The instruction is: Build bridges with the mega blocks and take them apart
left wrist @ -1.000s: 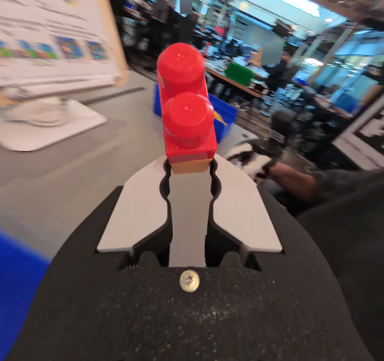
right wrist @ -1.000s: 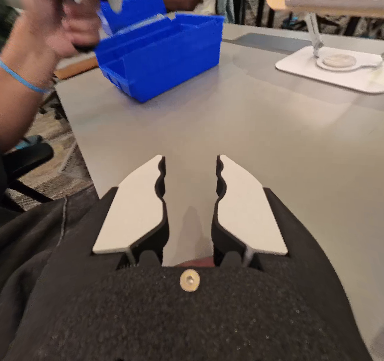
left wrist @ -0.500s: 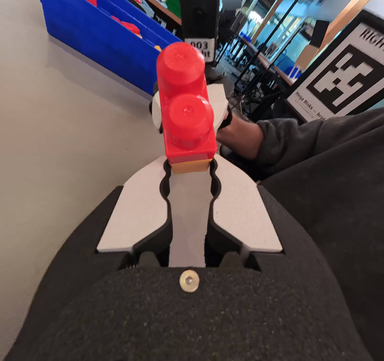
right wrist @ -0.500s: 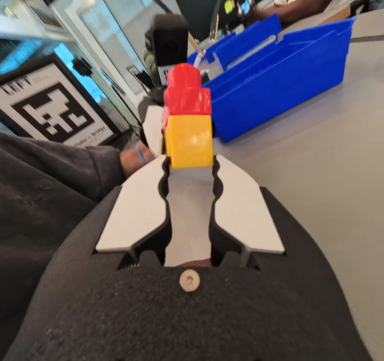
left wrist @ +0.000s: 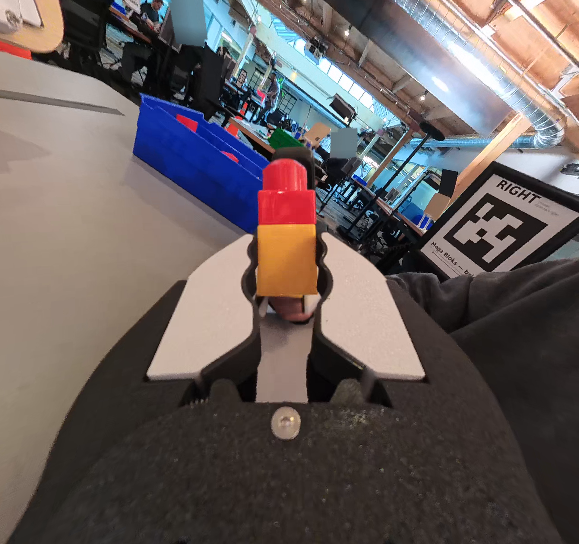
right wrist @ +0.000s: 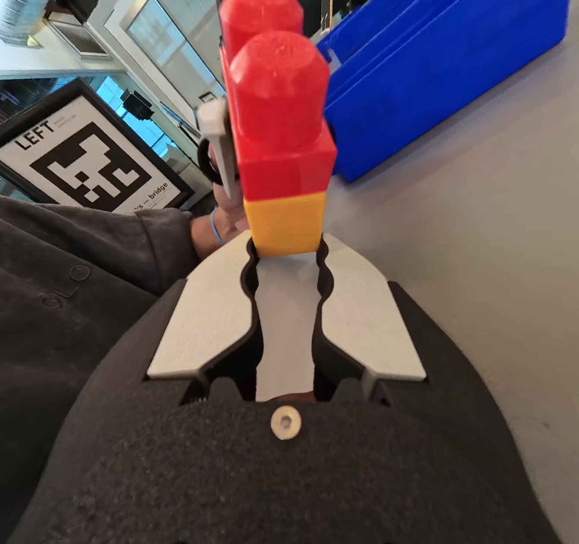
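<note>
The left hand-held gripper (left wrist: 285,265) is raised above the grey worktop (left wrist: 78,231) and angled upward toward the ceiling, its two fingers clamped against the sides of a yellow block (left wrist: 285,265). A red block (left wrist: 285,206) is seated directly on top of the yellow block, studs uppermost. The right hand-held gripper (right wrist: 286,248) faces the left one across the same stack; its fingertips sit against the lower edge of the yellow block (right wrist: 285,226), and whether they press it or merely touch it cannot be told. In the right wrist view the red block (right wrist: 279,121) stands upright above the yellow one, with one white finger (right wrist: 219,140) of the left tool visible beside it and a wrist with a blue band below. A blue bin (left wrist: 194,165) rests on the worktop behind the stack, well apart from it, holding red pieces. Dark sleeves lie at the near edge in both views.
</note>
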Demonstrator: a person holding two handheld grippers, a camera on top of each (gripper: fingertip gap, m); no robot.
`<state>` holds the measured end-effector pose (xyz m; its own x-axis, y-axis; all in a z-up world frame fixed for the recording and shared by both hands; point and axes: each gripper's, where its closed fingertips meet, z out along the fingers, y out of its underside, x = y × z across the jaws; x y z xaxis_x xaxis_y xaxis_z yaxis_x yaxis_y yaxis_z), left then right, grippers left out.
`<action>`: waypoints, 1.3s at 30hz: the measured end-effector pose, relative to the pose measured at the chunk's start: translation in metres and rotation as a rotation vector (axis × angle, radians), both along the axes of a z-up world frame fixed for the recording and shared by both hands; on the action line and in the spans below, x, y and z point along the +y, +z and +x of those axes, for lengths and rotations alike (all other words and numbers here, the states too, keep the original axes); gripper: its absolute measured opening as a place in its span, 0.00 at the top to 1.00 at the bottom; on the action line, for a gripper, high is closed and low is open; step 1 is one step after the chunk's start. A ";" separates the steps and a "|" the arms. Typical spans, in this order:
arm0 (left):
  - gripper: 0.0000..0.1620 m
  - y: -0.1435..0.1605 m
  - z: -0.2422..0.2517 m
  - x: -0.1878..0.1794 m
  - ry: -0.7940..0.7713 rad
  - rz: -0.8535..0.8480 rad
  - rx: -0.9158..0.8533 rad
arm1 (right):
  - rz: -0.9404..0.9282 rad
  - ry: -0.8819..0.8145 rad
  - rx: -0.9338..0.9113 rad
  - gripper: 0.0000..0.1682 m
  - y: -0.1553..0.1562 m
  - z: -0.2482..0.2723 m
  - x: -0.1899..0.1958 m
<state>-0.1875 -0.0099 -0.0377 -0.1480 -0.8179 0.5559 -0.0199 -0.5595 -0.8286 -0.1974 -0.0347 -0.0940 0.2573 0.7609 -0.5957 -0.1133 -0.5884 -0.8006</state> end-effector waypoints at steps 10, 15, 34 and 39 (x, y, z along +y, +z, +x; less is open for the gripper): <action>0.79 -0.004 0.000 -0.007 -0.063 0.013 0.003 | 0.021 -0.038 0.053 0.79 0.014 0.011 0.001; 0.79 -0.014 0.000 -0.010 -0.100 0.020 0.053 | 0.025 -0.045 0.048 0.79 0.013 0.016 0.002; 0.78 -0.026 0.006 -0.018 -0.180 -0.057 0.049 | 0.090 -0.164 0.110 0.67 0.036 0.025 0.015; 0.78 -0.023 0.010 -0.016 -0.125 -0.058 0.000 | 0.078 -0.173 0.111 0.78 0.032 0.024 0.016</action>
<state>-0.1772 -0.0258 -0.0607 -0.2467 -0.7598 0.6016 -0.0925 -0.5995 -0.7950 -0.1731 -0.0188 -0.0624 0.3242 0.7558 -0.5689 -0.2973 -0.4895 -0.8197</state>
